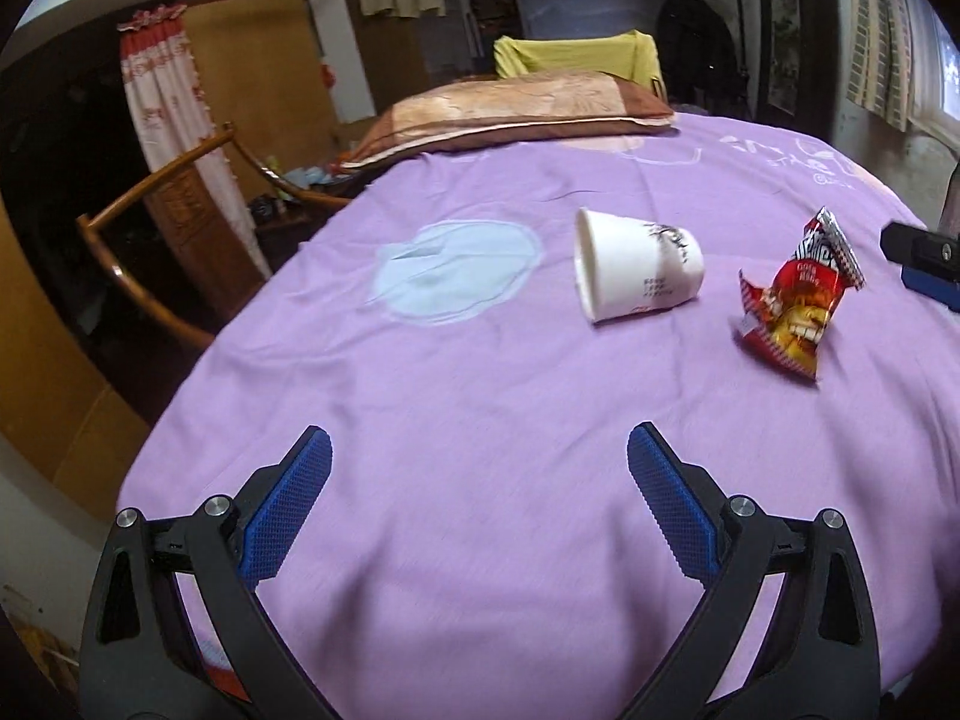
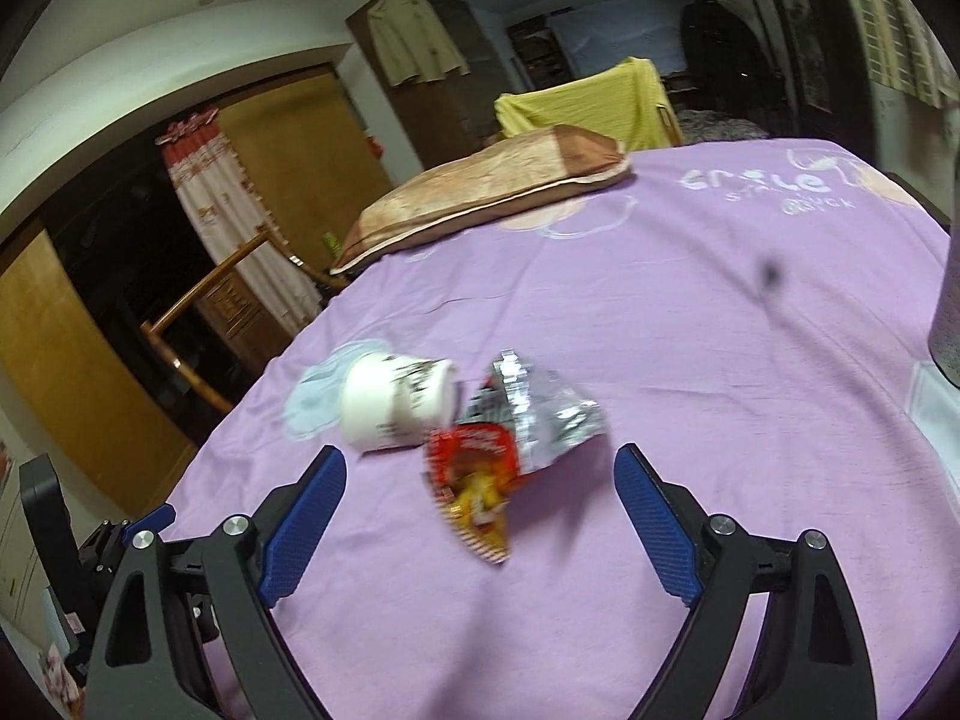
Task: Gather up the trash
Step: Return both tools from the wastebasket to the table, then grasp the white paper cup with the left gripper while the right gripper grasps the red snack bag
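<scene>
Purple cotton bedsheet (image 1: 480,372) is carrying a white paper cup (image 1: 636,267) lying on its side; at its 3 o'clock I am seeing a crumpled red foil snack wrapper (image 1: 792,306). I am holding the left gripper (image 1: 480,516) and right gripper (image 2: 480,531) wide open, gripping nothing.

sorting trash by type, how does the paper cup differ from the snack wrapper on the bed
The paper cup is white with dark print; the snack wrapper is red and yellow with a silver inside. The cup keeps its rigid round shape and lies tipped on its side, while the wrapper is crumpled and torn open. The wrapper lies nearer the right gripper, the cup farther left. Both rest on the purple bedsheet, ungrasped.
</scene>
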Tool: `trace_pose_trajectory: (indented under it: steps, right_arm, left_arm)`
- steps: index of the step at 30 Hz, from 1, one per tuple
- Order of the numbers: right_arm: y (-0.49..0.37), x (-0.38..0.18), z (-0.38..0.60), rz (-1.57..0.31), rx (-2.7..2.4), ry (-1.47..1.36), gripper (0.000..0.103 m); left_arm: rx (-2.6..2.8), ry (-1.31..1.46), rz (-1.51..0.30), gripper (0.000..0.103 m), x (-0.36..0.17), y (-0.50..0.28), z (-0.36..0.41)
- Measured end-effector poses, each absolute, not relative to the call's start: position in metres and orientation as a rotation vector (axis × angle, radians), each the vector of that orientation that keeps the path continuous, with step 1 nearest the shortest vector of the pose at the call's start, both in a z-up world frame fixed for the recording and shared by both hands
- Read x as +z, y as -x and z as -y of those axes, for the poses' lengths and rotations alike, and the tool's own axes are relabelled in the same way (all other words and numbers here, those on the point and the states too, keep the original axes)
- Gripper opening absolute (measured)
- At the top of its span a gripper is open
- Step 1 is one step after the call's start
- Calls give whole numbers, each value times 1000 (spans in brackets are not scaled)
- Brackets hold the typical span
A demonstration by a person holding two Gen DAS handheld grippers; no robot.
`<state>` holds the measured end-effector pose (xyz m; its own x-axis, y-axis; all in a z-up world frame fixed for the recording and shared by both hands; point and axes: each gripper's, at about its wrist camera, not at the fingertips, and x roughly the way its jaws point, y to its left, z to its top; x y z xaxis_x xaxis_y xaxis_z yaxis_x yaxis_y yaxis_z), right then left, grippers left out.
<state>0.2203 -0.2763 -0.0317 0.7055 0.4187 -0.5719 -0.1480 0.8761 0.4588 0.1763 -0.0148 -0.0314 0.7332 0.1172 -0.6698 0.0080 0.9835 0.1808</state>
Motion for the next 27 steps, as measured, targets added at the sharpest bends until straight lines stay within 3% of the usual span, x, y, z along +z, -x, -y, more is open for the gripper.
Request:
trace_pose_trajectory:
  steps: [14,20,27]
  right_arm:
    - [-229,-48,295,-762,253,-451,90]
    - [-232,-51,299,-781,235,-458,91]
    - [-234,-52,293,-795,247,-439,91]
  left_arm:
    - [-134,-107,-785,95,-17,-291,64]
    - [-188,-174,-843,95,-41,-331,100]
    - [-162,-151,-904,96,-70,-353,88]
